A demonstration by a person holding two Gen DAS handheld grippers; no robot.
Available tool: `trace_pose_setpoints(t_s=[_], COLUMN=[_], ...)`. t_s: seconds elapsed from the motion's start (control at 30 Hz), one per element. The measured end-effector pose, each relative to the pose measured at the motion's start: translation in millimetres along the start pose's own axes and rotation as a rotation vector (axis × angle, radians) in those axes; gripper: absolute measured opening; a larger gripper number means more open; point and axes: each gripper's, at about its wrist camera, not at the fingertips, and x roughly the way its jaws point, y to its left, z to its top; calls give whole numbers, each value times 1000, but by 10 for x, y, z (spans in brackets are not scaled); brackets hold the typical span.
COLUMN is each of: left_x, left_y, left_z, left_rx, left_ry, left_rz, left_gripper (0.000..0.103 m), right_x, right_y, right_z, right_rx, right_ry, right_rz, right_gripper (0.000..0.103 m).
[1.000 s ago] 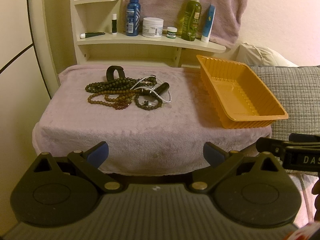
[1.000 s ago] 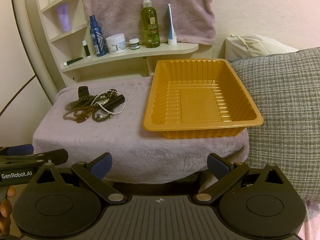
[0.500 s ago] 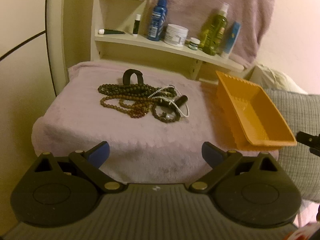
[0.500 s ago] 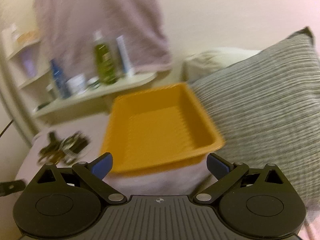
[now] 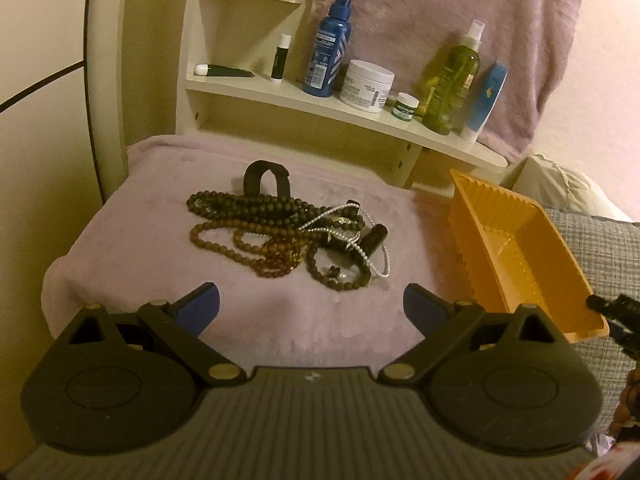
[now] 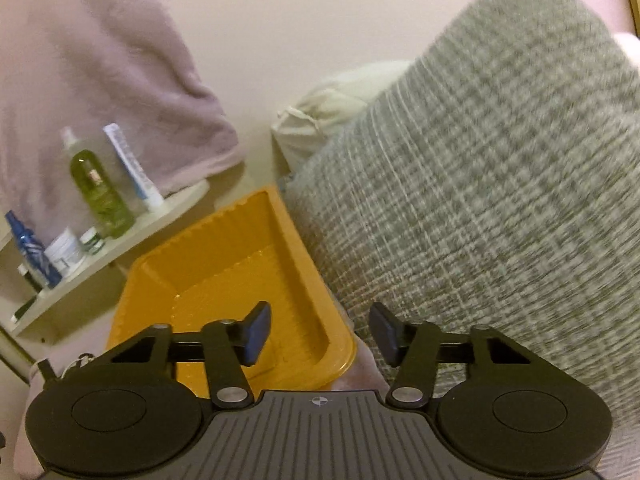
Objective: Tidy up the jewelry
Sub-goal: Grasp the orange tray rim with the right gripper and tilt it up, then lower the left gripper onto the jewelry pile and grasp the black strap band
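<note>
A tangled pile of bead necklaces, a pearl strand and a black band (image 5: pixel 288 236) lies on the mauve fleece cover (image 5: pixel 140 248). My left gripper (image 5: pixel 312 306) stands open just short of the pile, nothing between its blue pads. An orange ribbed tray (image 5: pixel 516 256) sits empty to the right of the pile. My right gripper (image 6: pixel 320 334) is rolled and its jaws are closing, still apart. In the right wrist view the tray (image 6: pixel 224 280) has its near right corner between the two pads, neither pressing on it. The right gripper's tip (image 5: pixel 612 312) shows at the left wrist view's edge.
A cream shelf (image 5: pixel 360 112) behind the cover carries bottles, a white jar, a small pot and tubes. A mauve towel (image 5: pixel 460 20) hangs above it. A grey woven pillow (image 6: pixel 480 200) crowds the tray's right side, with a cream cushion (image 6: pixel 340 108) behind.
My left gripper has come nearer to the jewelry pile. The right gripper has swung right, rolled, dropped toward the tray's near right corner, and its jaws have narrowed from wide open.
</note>
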Motion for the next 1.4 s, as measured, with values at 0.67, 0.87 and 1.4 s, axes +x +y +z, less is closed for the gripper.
trace_pose_setpoints(t_s=[0.67,0.87,1.4], left_x=[327,459,818], left_y=[14,160,72], left_z=[-22,4,97], left_rx=[47,93,429], left_ry=[41,20,6], left_rz=[45,38,10], left_gripper=[96,88,48], right_x=[122,-13,-91], right_y=[70,352,761], right_z=[-4,7,-12], right_rx=[0,-196,-422], right_ry=[-8,-48,-88], right_rz=[16,-32,-98], right_gripper=[9,9,7])
